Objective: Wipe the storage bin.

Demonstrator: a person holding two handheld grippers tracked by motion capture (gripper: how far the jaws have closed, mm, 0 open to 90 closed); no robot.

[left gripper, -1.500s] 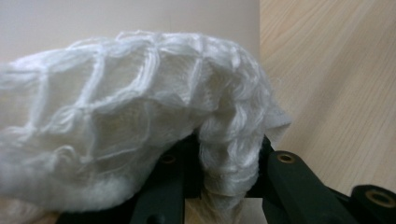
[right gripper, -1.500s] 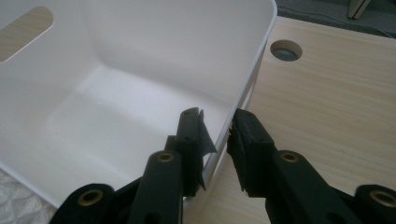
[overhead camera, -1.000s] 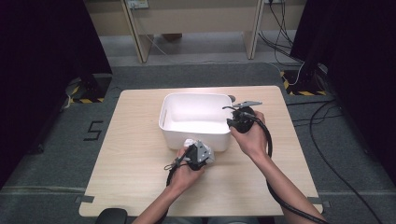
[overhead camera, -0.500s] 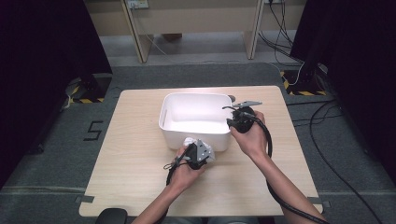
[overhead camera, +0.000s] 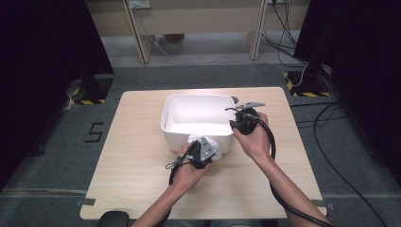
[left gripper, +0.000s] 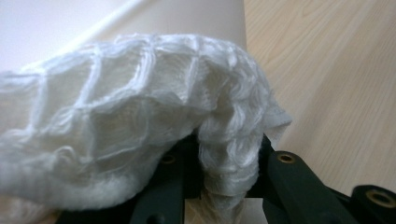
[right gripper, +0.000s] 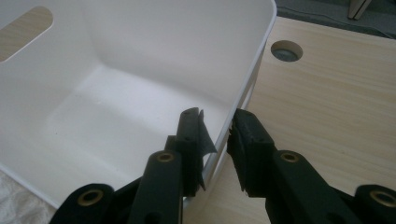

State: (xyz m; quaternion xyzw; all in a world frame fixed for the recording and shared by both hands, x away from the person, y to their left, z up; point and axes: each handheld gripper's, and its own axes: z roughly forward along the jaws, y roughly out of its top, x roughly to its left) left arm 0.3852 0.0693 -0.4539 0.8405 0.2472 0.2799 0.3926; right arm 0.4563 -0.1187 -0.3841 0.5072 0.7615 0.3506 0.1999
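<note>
A white waffle-knit cloth [left gripper: 130, 126] is bunched in my left gripper [left gripper: 229, 158], whose jaws are shut on a fold of it. In the high view that gripper [overhead camera: 203, 150] holds the cloth [overhead camera: 216, 146] just above the table, against the front wall of the white plastic bin [overhead camera: 198, 98]. My right gripper [right gripper: 218, 135] straddles the bin's right wall [right gripper: 252, 70], one jaw inside, one outside, pressed on the rim. From above, the right gripper [overhead camera: 235, 125] sits at the bin's near right corner. The bin's inside looks bare.
The bin stands mid-table on a light wooden tabletop [overhead camera: 137, 156]. A round cable hole [right gripper: 286, 50] lies in the table just beyond the bin's right side. Dark curtains and floor cables surround the table.
My left hand has lifted a little with the cloth, staying by the bin's front wall. The right hand and the bin have not moved.
</note>
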